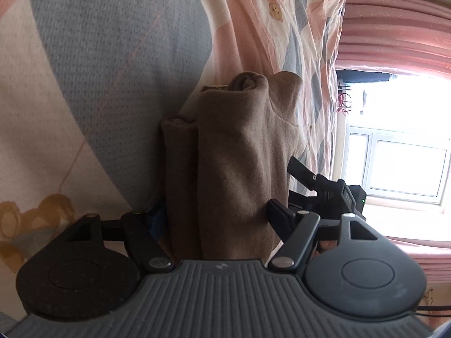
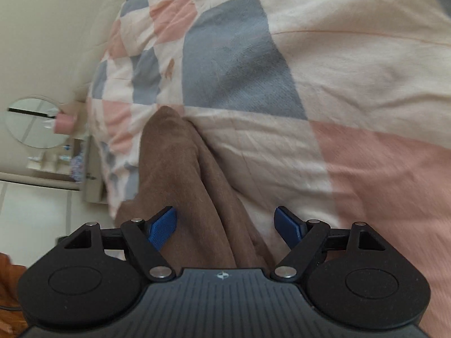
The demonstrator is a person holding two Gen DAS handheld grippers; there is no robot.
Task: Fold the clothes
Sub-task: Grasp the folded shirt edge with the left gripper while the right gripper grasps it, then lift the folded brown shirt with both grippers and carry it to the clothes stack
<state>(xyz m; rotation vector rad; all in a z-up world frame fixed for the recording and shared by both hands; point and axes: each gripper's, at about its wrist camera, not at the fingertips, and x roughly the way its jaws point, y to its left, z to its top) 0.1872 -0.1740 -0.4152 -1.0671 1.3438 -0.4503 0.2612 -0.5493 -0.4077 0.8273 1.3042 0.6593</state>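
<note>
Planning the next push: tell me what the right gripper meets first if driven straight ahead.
The folded brown fleece garment: it already lies between the open right gripper fingers and stretches ahead. Beyond it comes the checked pink, grey and cream bedspread.

No readable text anywhere. Small white logo mark on left claw body point(image 1: 220, 265), same mark on right claw body point(image 2: 223, 275), no letters. Small display point(image 1: 347, 197) on other device, digits too blurred.
</note>
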